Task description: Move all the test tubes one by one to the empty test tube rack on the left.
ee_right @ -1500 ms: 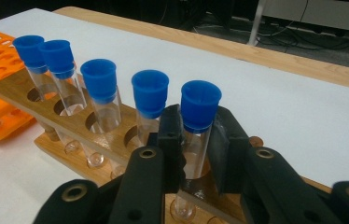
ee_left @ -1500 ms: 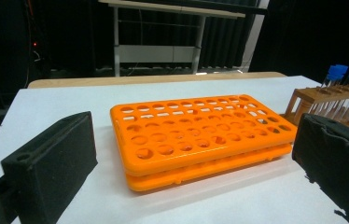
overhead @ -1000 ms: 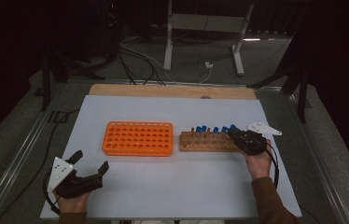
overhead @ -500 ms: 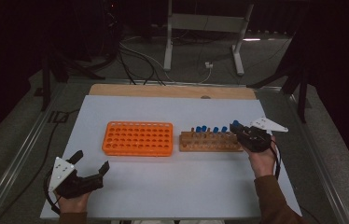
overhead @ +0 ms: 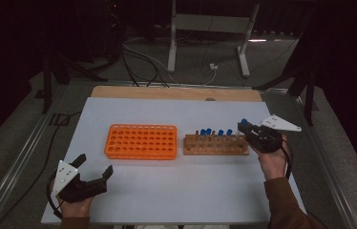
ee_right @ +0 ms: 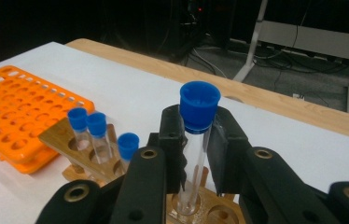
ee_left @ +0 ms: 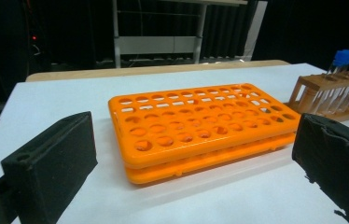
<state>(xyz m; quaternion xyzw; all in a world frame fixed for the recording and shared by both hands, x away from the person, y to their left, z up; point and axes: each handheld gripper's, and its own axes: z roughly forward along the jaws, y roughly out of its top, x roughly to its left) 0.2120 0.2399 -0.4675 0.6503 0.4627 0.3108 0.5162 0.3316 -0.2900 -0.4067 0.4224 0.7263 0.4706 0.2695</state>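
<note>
My right gripper [ee_right: 196, 154] pinches a blue-capped tube [ee_right: 196, 135] over the wooden rack [overhead: 215, 144]; left gripper [overhead: 93, 167] fingers spread.

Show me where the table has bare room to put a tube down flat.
Free: the white table top in front of the orange plastic tube rack and the wooden tube rack, between the two hands; also the strip behind both racks. Crowded: the wooden rack's right end, where the right gripper holds a blue-capped clear tube.
</note>
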